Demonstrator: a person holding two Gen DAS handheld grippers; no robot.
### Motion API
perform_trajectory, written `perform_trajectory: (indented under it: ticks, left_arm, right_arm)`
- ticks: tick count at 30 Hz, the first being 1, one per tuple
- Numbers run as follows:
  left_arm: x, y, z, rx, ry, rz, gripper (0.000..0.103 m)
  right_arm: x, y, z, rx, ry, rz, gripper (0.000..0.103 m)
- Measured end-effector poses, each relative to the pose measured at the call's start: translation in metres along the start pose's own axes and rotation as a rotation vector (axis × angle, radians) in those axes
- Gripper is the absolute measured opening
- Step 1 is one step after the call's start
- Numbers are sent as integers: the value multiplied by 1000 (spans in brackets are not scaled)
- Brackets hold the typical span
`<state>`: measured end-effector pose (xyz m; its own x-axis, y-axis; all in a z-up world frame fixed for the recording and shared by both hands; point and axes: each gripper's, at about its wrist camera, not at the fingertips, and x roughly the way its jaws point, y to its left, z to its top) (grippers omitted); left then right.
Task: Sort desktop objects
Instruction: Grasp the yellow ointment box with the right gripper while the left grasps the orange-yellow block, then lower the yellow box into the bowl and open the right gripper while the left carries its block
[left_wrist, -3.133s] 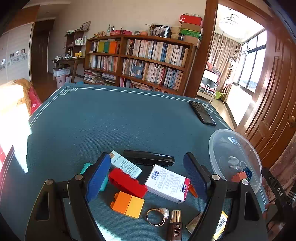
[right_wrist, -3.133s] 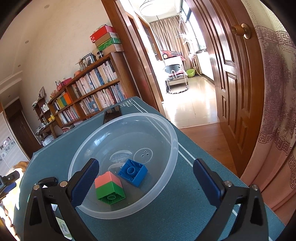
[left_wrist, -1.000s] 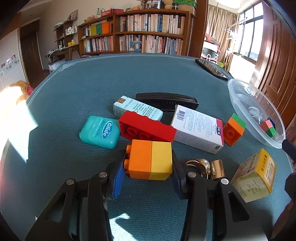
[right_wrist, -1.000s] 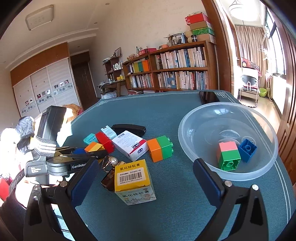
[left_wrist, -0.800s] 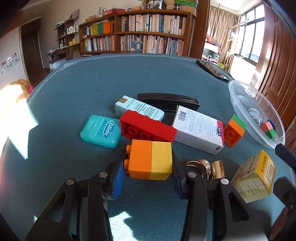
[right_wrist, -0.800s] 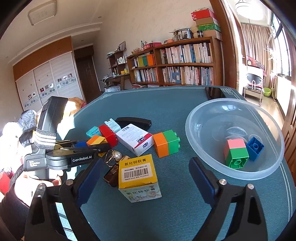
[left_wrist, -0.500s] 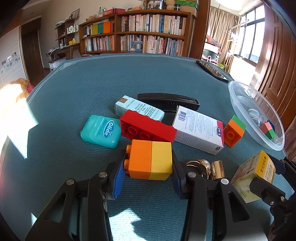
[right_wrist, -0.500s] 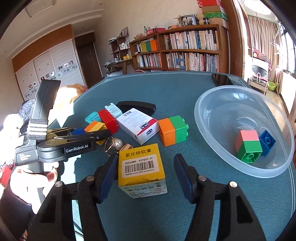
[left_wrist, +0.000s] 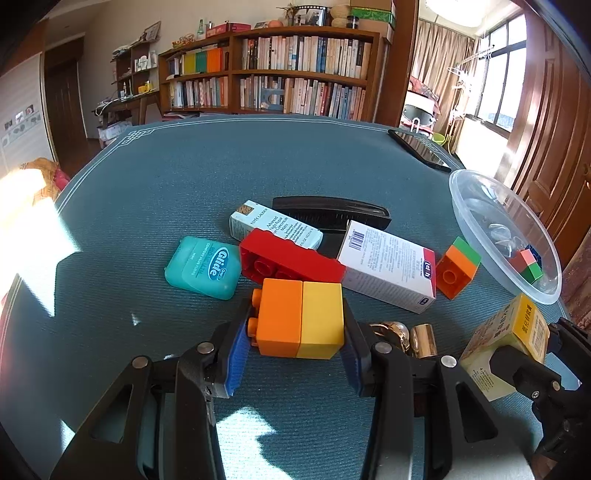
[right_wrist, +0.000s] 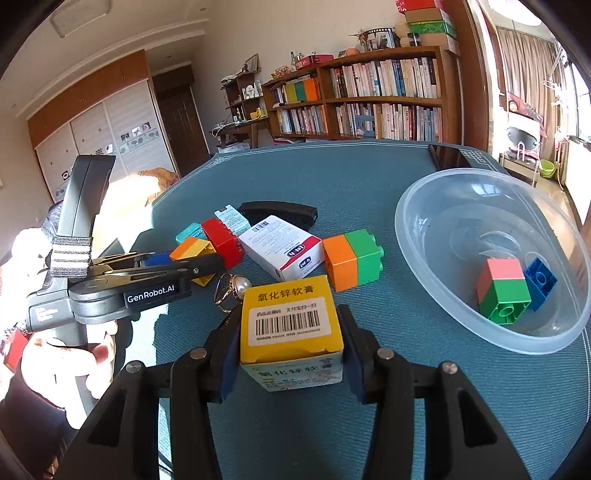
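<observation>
My left gripper (left_wrist: 295, 332) is shut on an orange-and-yellow block (left_wrist: 300, 318), low over the teal table; it also shows in the right wrist view (right_wrist: 192, 251). My right gripper (right_wrist: 288, 343) is shut on a yellow ointment box (right_wrist: 290, 321), which also shows at the right in the left wrist view (left_wrist: 509, 332). A clear plastic bowl (right_wrist: 436, 295) at the right holds a pink-and-green block (right_wrist: 502, 290) and a blue block (right_wrist: 540, 277). An orange-and-green block (right_wrist: 352, 258) lies beside the bowl.
A red block (left_wrist: 288, 258), a teal floss case (left_wrist: 203, 267), a white medicine box (left_wrist: 388, 269), a small cosmetics box (left_wrist: 273, 223), a black stapler (left_wrist: 330, 212), a pearl ring (right_wrist: 232, 288) and a gold-capped bottle (left_wrist: 423, 338) crowd the middle. A phone (left_wrist: 419, 149) lies far right.
My right gripper has moved in from the bowl and closed on the yellow ointment box. My left gripper has stayed shut on the orange-and-yellow block, lifted slightly.
</observation>
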<state>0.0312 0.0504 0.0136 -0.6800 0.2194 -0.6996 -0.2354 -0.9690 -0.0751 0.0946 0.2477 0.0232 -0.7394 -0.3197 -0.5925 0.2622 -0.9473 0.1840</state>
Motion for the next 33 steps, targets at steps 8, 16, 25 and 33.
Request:
perform_trajectory:
  ticks: [8, 16, 25, 33]
  left_arm:
    - [-12, -3, 6, 7, -30, -9, 46]
    - [-20, -7, 11, 24, -61, -10, 46]
    - [-12, -5, 4, 22, -36, -11, 46]
    - [-8, -3, 1, 21, -29, -9, 47]
  right_arm:
    - [-17, -11, 10, 52, -47, -29, 51]
    - [-43, -42, 31, 127, -133, -148, 51]
    - [-58, -62, 39, 204, -189, -204, 51]
    - [-73, -95, 59, 297, -265, -291, 51]
